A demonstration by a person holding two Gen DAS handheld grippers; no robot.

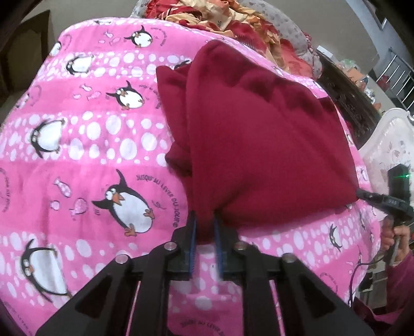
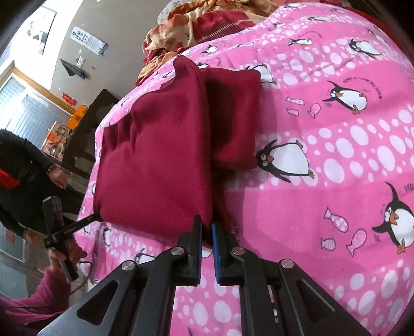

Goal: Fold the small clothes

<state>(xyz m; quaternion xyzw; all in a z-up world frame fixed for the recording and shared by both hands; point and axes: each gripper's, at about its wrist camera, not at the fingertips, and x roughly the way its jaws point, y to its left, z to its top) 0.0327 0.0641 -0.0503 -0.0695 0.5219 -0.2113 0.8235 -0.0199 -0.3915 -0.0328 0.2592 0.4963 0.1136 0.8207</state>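
A dark red fleece garment (image 1: 258,134) lies folded on a pink penguin-print bedspread (image 1: 90,144). In the left wrist view my left gripper (image 1: 204,226) is shut on the garment's near left corner, and cloth fills the gap between the blue pads. The right gripper (image 1: 360,193) pinches the near right corner at the picture's right side. In the right wrist view my right gripper (image 2: 207,228) is shut on its corner of the garment (image 2: 155,155). The left gripper (image 2: 96,215) holds the other corner at the left. A lower layer of cloth (image 2: 235,116) juts out beside the held layer.
A heap of red and gold patterned fabric (image 1: 220,18) lies at the far end of the bed. A white carved piece of furniture (image 1: 393,144) stands off the bed's right side. A person in dark clothes (image 2: 20,165) stands left of the bed, near dark furniture (image 2: 95,116).
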